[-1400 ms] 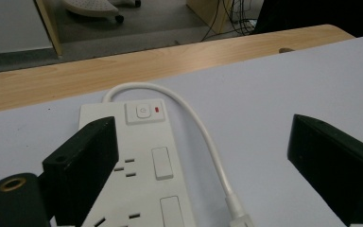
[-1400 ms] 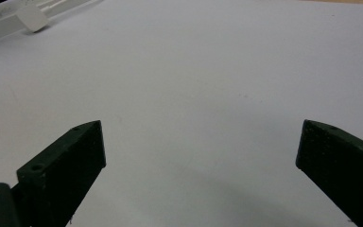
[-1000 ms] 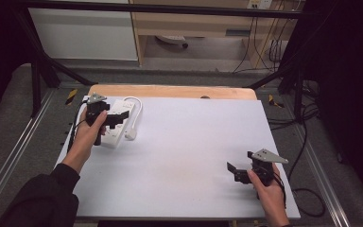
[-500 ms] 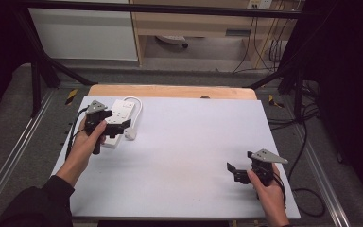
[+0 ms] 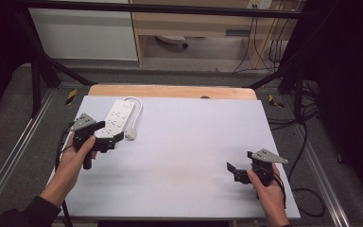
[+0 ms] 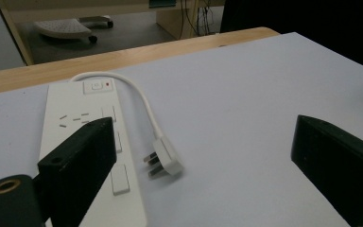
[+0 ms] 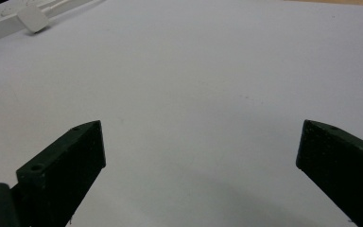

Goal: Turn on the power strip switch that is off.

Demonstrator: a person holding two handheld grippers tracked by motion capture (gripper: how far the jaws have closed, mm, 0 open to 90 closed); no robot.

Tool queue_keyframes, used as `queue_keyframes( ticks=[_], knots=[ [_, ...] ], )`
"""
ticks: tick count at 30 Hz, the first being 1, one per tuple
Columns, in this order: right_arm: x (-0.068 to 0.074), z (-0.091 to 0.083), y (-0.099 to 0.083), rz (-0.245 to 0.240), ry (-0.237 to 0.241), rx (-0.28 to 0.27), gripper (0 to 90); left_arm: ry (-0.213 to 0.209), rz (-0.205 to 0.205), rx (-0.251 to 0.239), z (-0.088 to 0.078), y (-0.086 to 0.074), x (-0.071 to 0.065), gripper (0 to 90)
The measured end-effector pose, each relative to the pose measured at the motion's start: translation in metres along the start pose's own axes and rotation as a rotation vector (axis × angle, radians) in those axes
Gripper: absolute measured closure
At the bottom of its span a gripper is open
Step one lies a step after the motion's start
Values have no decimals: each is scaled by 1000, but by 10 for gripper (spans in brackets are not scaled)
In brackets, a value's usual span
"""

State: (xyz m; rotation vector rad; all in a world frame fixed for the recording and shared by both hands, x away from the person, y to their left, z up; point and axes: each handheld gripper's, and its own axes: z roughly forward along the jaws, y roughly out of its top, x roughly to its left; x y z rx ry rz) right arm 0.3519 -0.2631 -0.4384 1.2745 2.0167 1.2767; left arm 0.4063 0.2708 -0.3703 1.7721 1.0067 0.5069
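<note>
In the left gripper view my left gripper has one jaw covering the near left corner of the power strip, whose near end runs off the bottom edge. From above, its sockets are too small to make out. In the right gripper view, the strip is clipped by the top corner.
</note>
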Motion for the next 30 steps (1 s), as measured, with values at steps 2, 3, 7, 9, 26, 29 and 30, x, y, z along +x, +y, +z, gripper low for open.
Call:
queue_keyframes(
  ticks=[2,3,7,9,26,29,30],
  knots=[
    [0,0,0,1,-1,2,26,-3,-2,1,-6,-6,-2,75],
    [0,1,0,-2,-1,3,26,-4,-2,-3,-8,-9,-2,75],
    [1,1,0,-3,-3,3,26,-12,-8,-4,-18,-22,-6,76],
    [0,1,0,-3,-4,3,25,-14,-13,-6,-22,-30,-7,76],
    [0,3,0,-4,-18,17,25,-33,13,72,-40,-86,-32,85],
    [-2,8,-1,-1,-36,41,25,-43,16,101,-39,-91,-36,77],
    [-2,10,-2,1,-39,51,23,-43,16,110,-38,-92,-37,77]
  ],
)
